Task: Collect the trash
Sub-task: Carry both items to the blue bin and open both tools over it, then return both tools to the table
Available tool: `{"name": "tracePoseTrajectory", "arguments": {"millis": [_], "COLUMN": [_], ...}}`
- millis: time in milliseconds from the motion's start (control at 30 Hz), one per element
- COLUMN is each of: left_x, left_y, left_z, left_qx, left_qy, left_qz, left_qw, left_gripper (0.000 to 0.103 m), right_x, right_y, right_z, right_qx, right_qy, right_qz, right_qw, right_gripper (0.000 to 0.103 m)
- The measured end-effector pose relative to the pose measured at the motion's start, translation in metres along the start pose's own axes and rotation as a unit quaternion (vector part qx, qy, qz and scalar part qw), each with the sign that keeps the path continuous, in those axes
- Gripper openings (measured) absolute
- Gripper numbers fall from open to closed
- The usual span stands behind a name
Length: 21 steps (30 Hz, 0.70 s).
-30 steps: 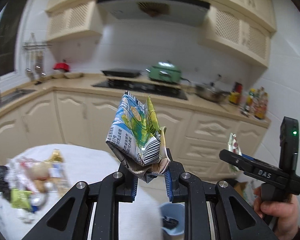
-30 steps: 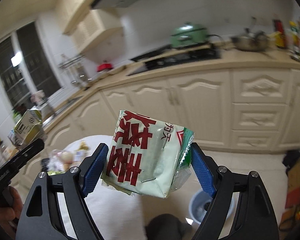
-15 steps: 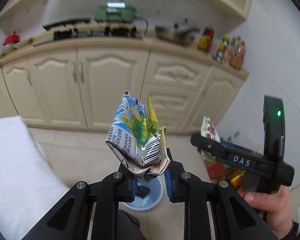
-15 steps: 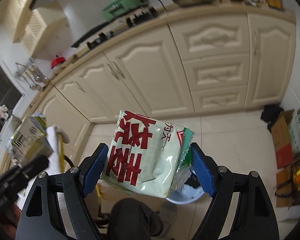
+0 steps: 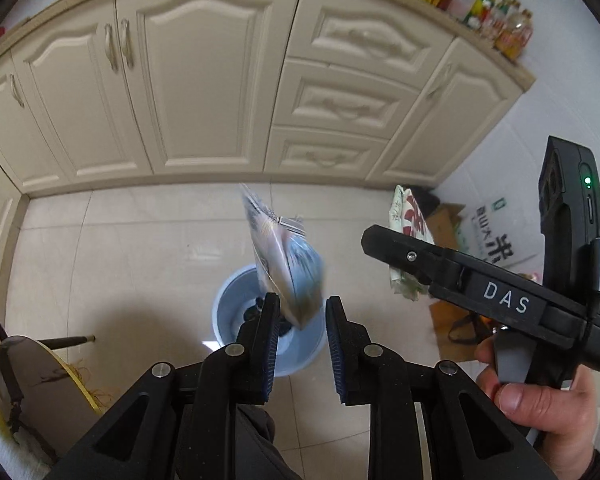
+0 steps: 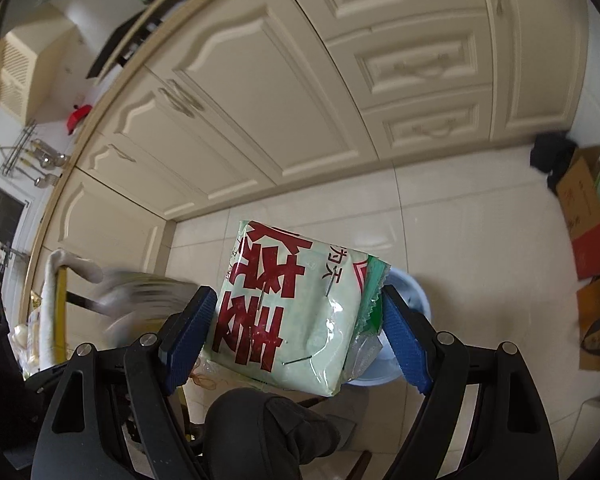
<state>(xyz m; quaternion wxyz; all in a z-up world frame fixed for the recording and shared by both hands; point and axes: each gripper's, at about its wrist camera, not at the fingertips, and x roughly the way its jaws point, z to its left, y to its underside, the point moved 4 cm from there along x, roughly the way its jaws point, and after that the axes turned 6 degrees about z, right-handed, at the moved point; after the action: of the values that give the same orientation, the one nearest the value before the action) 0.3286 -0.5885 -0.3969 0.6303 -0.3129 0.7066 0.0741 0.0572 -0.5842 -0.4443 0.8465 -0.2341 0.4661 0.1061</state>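
Note:
My left gripper (image 5: pixel 300 344) is open above a pale blue bin (image 5: pixel 236 312) on the floor. A crushed blue and green carton (image 5: pixel 288 272), blurred by motion, hangs free between the fingers, over the bin. My right gripper (image 6: pixel 296 332) is shut on a pale green packet with red characters (image 6: pixel 288 312); it also shows in the left wrist view (image 5: pixel 408 220). The bin's rim (image 6: pixel 416 292) shows behind the packet. The carton is a blur at the left of the right wrist view (image 6: pixel 140 300).
Cream kitchen cabinets (image 5: pixel 204 88) run along the far side of the tiled floor. Cardboard boxes and bags (image 6: pixel 588 216) stand at the right by the wall. A table with a white cloth (image 6: pixel 56 280) and a chair (image 5: pixel 40 376) are at the left. My knee (image 6: pixel 268 432) is below.
Both grippers have tilted down from the counter to the floor and the bin. The left gripper has opened and let go of the carton, which is falling. The right still holds the packet.

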Motion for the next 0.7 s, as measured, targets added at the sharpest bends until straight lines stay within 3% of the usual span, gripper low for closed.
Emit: {"name": "tracePoseTrajectory", "arguments": {"millis": [67, 100, 133, 200, 267, 500, 667, 700], "left_x": [0.011, 0.016, 0.015, 0.015, 0.015, -0.005, -0.033, -0.045], "left_y": [-0.012, -0.013, -0.020, -0.029, -0.036, -0.038, -0.008, 0.015], "left_z": [0.003, 0.006, 0.011, 0.012, 0.014, 0.013, 0.000, -0.002], "left_qx": [-0.004, -0.007, -0.012, -0.014, -0.018, -0.024, -0.024, -0.030], "left_qy": [-0.011, -0.017, -0.026, -0.042, -0.052, -0.071, -0.068, -0.071], "left_qz": [0.009, 0.011, 0.004, -0.002, -0.005, -0.034, -0.059, -0.063], "left_qw": [0.9999, 0.9998, 0.9996, 0.9990, 0.9985, 0.9966, 0.9956, 0.9950], "left_gripper": [0.045, 0.064, 0.074, 0.083, 0.086, 0.097, 0.100, 0.101], "right_x": [0.016, 0.024, 0.031, 0.043, 0.051, 0.045, 0.031, 0.027], "right_y": [-0.001, -0.001, -0.001, 0.001, 0.004, 0.012, 0.014, 0.014], "right_z": [-0.009, -0.014, -0.019, -0.025, -0.032, -0.043, -0.033, -0.029], "right_qx": [0.017, 0.026, 0.032, 0.042, 0.051, 0.084, 0.081, 0.077], "right_qy": [-0.007, -0.004, -0.004, -0.011, -0.001, 0.026, 0.028, 0.025], "right_qz": [0.015, 0.023, 0.030, 0.047, 0.055, 0.048, 0.037, 0.034], "right_qw": [1.000, 0.999, 0.999, 0.998, 0.997, 0.995, 0.996, 0.996], "right_gripper": [0.085, 0.087, 0.088, 0.094, 0.103, 0.103, 0.103, 0.103]}}
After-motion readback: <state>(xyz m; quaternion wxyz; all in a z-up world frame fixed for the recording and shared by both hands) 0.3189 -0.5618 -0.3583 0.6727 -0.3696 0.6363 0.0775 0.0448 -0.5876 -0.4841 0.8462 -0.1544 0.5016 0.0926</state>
